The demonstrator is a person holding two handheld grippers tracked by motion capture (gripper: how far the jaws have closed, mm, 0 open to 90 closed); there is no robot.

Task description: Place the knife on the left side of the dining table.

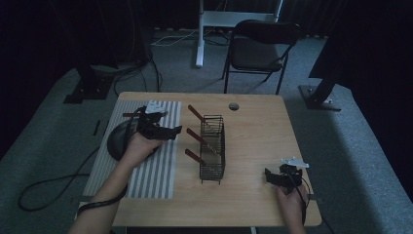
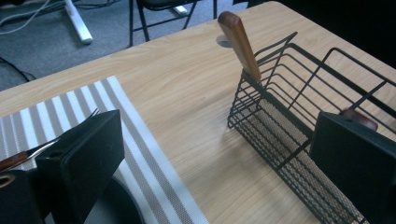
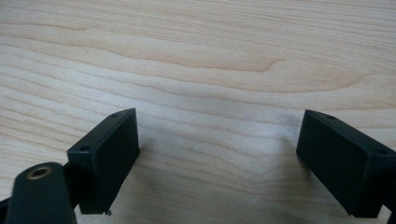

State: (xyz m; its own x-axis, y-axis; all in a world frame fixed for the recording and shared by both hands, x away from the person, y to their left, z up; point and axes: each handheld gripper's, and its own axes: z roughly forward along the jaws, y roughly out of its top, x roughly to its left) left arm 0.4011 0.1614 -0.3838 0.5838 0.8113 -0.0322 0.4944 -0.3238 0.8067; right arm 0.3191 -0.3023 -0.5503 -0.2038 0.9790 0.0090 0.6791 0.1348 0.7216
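Three wooden-handled utensils (image 1: 197, 137) stand in the wire basket (image 1: 213, 168) at frame centre; the left gripper (image 1: 163, 130), jaws spread empty over the striped mat (image 1: 146, 175), should square up before closing, while the right gripper (image 1: 281, 176) idles open lower right.

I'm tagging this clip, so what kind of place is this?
Probably a recording studio or lab, not a kitchen: dark curtains surround the wooden table, with stand bases and cables on grey carpet.
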